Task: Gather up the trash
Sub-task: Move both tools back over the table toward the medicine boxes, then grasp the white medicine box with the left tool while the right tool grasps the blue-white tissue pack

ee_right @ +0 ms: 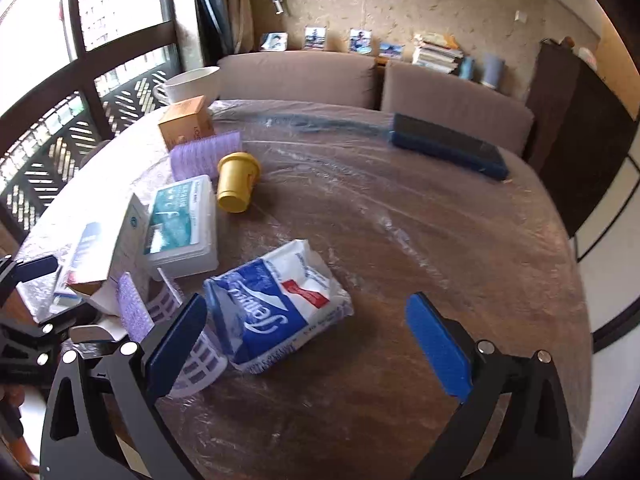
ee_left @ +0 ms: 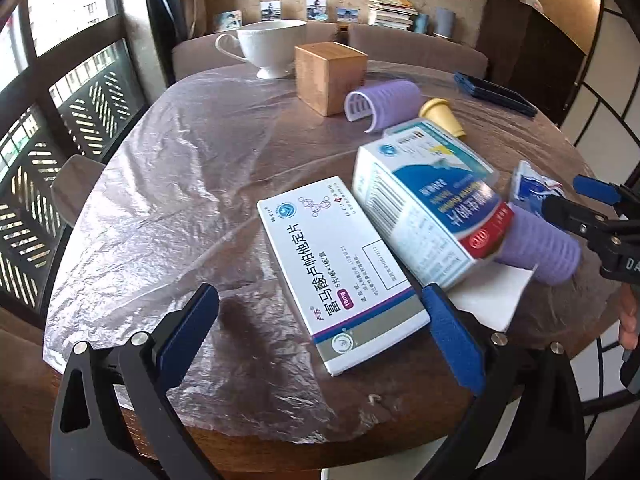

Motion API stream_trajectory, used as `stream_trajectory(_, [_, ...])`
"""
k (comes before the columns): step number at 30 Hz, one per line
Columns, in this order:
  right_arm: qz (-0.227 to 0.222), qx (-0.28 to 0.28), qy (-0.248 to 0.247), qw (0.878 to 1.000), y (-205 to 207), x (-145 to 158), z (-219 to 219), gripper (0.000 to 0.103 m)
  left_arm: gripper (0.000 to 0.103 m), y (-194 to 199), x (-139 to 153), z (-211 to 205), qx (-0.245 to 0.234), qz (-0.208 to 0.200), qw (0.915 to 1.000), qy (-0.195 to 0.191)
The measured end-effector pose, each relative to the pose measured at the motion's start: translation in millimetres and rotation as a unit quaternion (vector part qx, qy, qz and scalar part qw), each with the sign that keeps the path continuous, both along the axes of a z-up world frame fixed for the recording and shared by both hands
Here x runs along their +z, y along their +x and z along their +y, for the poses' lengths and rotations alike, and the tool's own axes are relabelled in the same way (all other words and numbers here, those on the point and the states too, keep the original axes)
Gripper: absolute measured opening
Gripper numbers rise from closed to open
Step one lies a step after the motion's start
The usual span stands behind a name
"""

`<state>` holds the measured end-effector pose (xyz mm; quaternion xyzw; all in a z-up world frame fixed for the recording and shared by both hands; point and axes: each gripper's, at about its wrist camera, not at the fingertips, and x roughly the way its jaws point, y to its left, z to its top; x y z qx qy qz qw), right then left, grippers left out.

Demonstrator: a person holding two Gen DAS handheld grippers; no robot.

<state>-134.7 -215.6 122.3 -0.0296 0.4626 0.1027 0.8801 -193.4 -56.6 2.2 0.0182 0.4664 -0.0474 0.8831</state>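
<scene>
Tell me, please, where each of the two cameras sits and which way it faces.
Left wrist: on the left gripper, open, looking across the table at a flat white box; the right gripper shows at the right edge.
Right wrist: on the right gripper, open, facing a tissue pack; the left gripper shows at the left edge.
Shared: cup, wooden box, yellow cap.

- table (ee_right: 460, 264): dark wood, showing under crinkly glossy plastic film (ee_left: 160, 184)
- boxes (ee_left: 344, 264): smooth printed card
- cup (ee_left: 272, 46): glossy white ceramic
- block (ee_left: 330, 76): matt wood
- pads (ee_right: 440, 346): matt blue, ridged
</scene>
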Motion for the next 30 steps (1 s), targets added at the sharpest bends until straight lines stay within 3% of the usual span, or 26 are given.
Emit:
stream_trajectory(9, [0.010,0.054,0.017,0.998,10,-4,10,0.098,0.101,19,0,31,0.075,-0.001,0.9971,-0.003])
stream_trajectory(12, [0.014,0.063,0.024,0.998,11,-4,9,0.091,0.101,24,0,28,0.071,-0.005,0.9974,0.003])
stream_trajectory(14, [0.026,0.063,0.029,0.997,13,-7,6,0.085,0.095,30,0,26,0.066,-0.003,0.9978,0.002])
stream_trajectory(18, [0.045,0.049,0.058,0.996,13,-13,-8,0.085,0.091,34,-2,25,0.058,-0.004,0.9983,0.002])
stream_trajectory(23, [0.041,0.048,0.056,0.996,10,-15,-13,0.082,0.077,34,1,24,0.041,-0.008,0.9991,0.009])
stream_trajectory(25, [0.040,0.050,0.058,0.996,10,-15,-14,0.079,0.077,33,1,23,0.042,-0.008,0.9990,0.012])
stream_trajectory(30, [0.042,0.049,0.075,0.995,11,-14,-18,0.059,0.066,31,3,21,0.035,-0.010,0.9993,0.007])
